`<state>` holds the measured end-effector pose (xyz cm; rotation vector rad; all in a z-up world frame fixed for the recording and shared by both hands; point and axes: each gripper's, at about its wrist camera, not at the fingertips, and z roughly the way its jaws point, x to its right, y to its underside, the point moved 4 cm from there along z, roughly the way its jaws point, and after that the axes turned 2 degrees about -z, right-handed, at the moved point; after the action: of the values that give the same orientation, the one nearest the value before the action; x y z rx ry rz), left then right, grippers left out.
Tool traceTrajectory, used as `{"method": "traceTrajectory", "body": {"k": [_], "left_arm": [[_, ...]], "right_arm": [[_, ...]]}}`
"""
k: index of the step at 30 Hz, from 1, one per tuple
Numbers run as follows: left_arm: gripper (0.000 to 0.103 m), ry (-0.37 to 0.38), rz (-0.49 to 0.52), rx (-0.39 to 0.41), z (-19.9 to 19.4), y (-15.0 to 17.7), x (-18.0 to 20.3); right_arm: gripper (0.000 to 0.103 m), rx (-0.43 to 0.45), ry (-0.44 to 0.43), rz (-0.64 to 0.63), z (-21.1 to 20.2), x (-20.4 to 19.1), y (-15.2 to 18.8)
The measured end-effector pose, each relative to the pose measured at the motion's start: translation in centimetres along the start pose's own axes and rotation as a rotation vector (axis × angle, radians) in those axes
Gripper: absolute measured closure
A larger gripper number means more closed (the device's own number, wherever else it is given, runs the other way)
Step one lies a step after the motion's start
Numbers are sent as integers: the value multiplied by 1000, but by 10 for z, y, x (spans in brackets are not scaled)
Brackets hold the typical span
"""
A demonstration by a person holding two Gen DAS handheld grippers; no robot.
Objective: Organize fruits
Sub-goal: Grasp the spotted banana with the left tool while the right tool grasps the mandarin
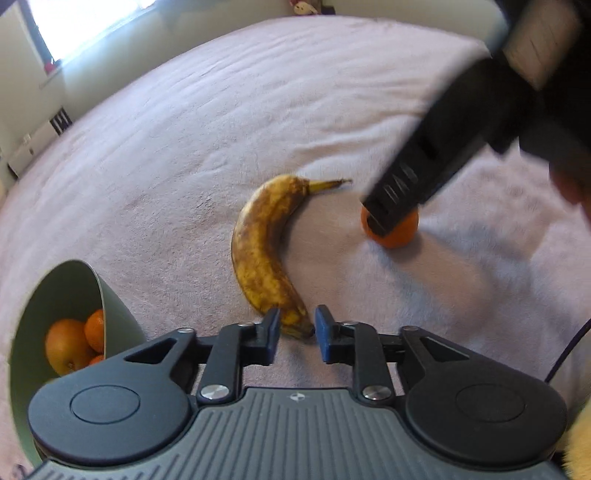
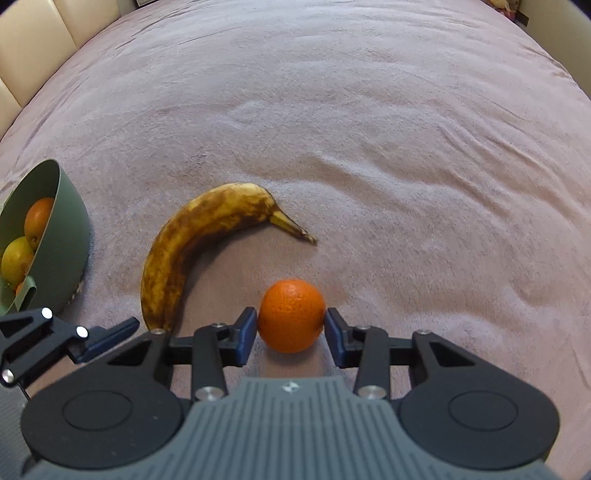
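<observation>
A brown-spotted banana (image 1: 258, 251) (image 2: 192, 236) lies on the pink blanket. Its near end sits between the blue pads of my left gripper (image 1: 297, 325), which stands open with a small gap at the right pad. In the right wrist view, one blue finger (image 2: 110, 334) of that gripper shows beside the banana's end. My right gripper (image 2: 291, 325) (image 1: 388, 218) is shut on an orange (image 2: 291, 314) (image 1: 399, 232), a pad pressing on each side. A green bowl (image 1: 99, 291) (image 2: 70, 236) to the left holds oranges (image 1: 66, 347) and a yellow fruit (image 2: 16, 258).
The pink blanket (image 2: 369, 147) covers a wide bed. A cream padded headboard (image 2: 33, 55) borders it at one side, and a bright window (image 1: 85, 26) lies beyond another. A black cable (image 1: 569, 350) hangs at the right of the left wrist view.
</observation>
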<state>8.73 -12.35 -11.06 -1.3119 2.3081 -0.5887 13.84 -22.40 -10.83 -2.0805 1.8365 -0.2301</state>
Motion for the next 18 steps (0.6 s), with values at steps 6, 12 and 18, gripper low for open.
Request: {"method": "traceTrajectory", "body": {"k": [6, 12, 18], "left_arm": [[58, 125, -226, 12, -1, -13, -39], [41, 91, -220, 52, 12, -34, -37], [40, 63, -265, 1, 37, -35, -45]], "right_arm": [[64, -13, -4, 28, 2, 5, -2], [63, -32, -13, 44, 9, 8, -2], [62, -33, -16, 21, 13, 3, -5]]}}
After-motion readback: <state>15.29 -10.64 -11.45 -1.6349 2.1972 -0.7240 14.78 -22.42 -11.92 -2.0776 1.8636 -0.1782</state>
